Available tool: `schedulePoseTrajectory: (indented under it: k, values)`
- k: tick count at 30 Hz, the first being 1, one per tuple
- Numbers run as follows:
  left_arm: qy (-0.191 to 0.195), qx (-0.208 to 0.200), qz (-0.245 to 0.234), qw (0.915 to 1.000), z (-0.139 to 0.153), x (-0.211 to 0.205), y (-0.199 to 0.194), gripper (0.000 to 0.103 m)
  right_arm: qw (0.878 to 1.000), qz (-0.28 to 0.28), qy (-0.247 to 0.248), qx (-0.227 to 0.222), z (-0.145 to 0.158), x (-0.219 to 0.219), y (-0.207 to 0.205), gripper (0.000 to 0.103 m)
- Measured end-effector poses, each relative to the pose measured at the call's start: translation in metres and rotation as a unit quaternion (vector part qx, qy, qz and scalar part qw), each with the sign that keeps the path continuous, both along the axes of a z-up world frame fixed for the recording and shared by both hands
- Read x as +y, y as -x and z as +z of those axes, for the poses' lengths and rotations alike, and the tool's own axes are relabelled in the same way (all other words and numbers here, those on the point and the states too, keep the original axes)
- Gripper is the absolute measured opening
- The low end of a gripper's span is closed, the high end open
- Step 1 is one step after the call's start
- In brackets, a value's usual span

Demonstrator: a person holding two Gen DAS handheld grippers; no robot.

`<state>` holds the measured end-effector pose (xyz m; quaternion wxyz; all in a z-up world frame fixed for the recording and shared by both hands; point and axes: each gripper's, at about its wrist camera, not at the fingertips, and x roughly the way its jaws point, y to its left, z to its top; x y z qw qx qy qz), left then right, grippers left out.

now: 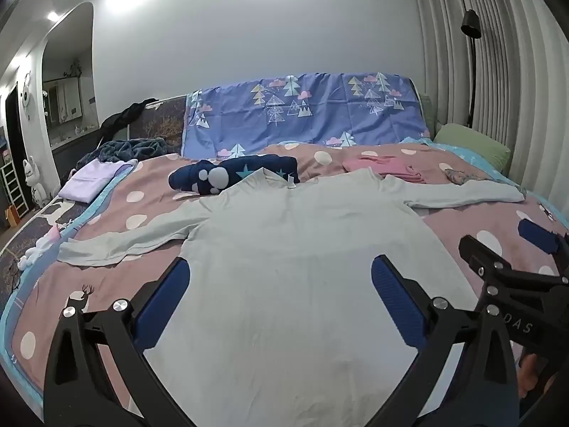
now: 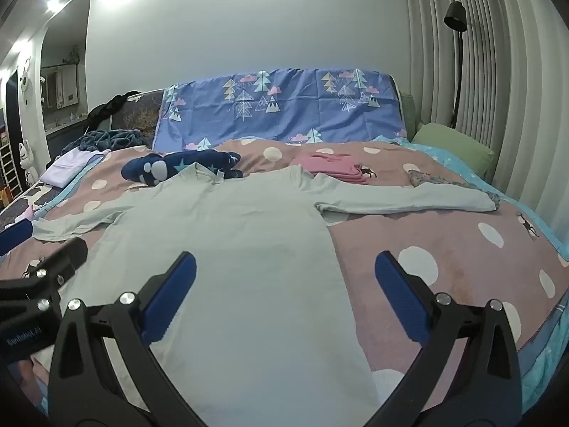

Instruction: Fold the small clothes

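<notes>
Shirt (image 1: 302, 284) hem cut off below frame; left claw (image 1: 281, 299), right claw (image 2: 284, 295) released, empty.

A pale long-sleeved shirt (image 1: 284, 249) lies flat on the bed (image 1: 480, 227), sleeves spread toward nine and three o'clock. The left claw (image 1: 281, 295) hangs over its lower half, jaws wide apart with nothing between them. At three o'clock, the right claw (image 1: 498, 245) pokes in. Beyond the collar, around twelve, sit a navy bundle (image 1: 234, 176) and folded pink clothes (image 1: 384, 169).
</notes>
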<state>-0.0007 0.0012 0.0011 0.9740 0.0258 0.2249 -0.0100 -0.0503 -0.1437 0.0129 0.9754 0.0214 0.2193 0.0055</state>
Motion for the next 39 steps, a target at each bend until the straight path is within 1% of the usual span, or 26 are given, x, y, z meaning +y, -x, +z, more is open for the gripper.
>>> schedulePoseTrajectory:
  k: [3,4,5,6,7,10,12,14,19,32,39]
  values:
    - [0.009,-0.002,-0.003,1.0,0.003,0.005,0.002,0.102,1.0,0.002,-0.004,0.001,-0.002,0.001,0.0,0.101]
    - [-0.015,-0.008,-0.006,0.9998,0.005,0.0,0.008,0.102,1.0,0.001,-0.005,0.001,-0.003,0.001,0.0,0.101]
    - [-0.028,-0.001,-0.006,0.9996,0.003,-0.008,0.006,0.102,1.0,0.001,-0.007,0.002,-0.004,0.001,0.0,0.101]
    - [-0.028,-0.001,-0.006,0.9996,0.003,-0.009,0.007,0.102,1.0,0.0,-0.007,0.002,0.001,0.001,0.002,0.101]
    - [-0.034,0.0,-0.007,0.9994,-0.003,-0.011,0.008,0.102,1.0,-0.001,-0.008,0.003,0.004,0.001,0.002,0.101]
    - [-0.031,0.008,-0.006,0.9995,-0.005,-0.011,0.005,0.102,1.0,-0.003,-0.008,0.004,0.008,0.0,0.001,0.101]
    - [-0.023,0.017,-0.005,0.9996,-0.006,-0.006,0.002,0.102,1.0,-0.003,-0.01,0.002,0.002,0.0,0.0,0.101]
    - [-0.017,0.023,-0.002,0.9996,-0.008,-0.004,0.001,0.102,1.0,-0.002,-0.008,0.002,0.006,-0.002,0.003,0.101]
    - [-0.009,0.038,0.003,0.9992,-0.015,0.001,-0.005,0.102,1.0,-0.009,-0.008,0.006,0.004,0.0,0.002,0.101]
    - [-0.004,0.051,0.0,0.9987,-0.029,0.006,-0.005,0.102,0.999,-0.016,-0.02,0.024,-0.001,0.001,-0.001,0.101]
    - [-0.01,0.045,-0.011,0.9989,-0.031,0.001,-0.002,0.102,0.999,-0.018,-0.023,0.03,-0.007,0.003,-0.001,0.101]
